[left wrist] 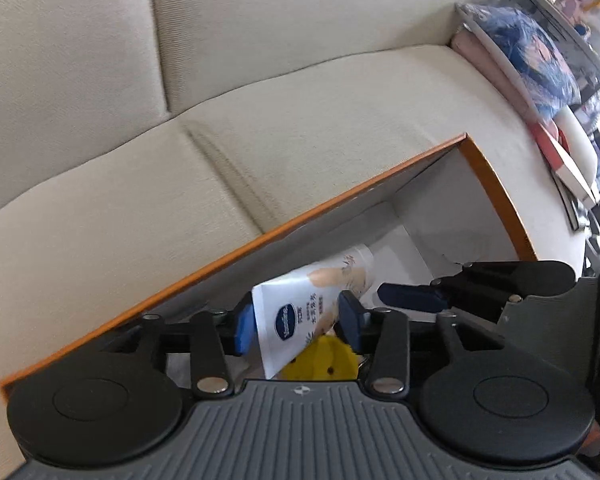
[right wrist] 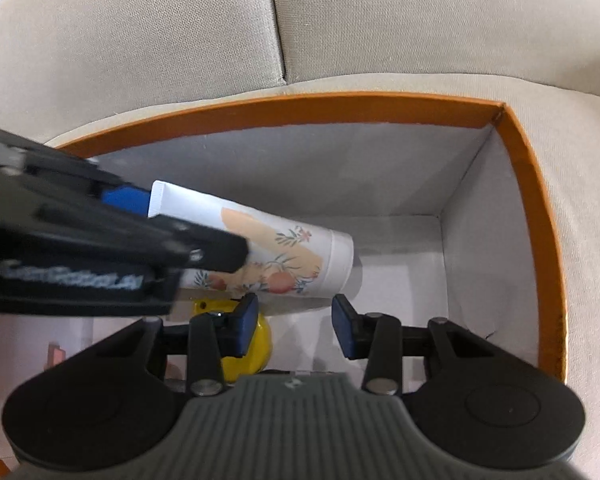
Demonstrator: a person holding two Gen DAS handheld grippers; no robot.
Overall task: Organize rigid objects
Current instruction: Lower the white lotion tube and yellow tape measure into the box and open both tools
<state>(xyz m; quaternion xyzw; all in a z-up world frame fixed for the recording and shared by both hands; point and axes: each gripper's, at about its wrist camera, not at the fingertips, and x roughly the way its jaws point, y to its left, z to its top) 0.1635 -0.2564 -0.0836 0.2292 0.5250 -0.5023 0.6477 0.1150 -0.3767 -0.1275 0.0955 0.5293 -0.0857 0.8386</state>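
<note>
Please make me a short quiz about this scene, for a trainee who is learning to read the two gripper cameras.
1. True or false: the orange-rimmed box stands on the sofa.
2. What is between the fingers of the left gripper? A. a cup; B. the white tube; C. a book.
3. Fill in: the round object beneath the tube is ___ in colour.
Key: 1 true; 2 B; 3 yellow.
</note>
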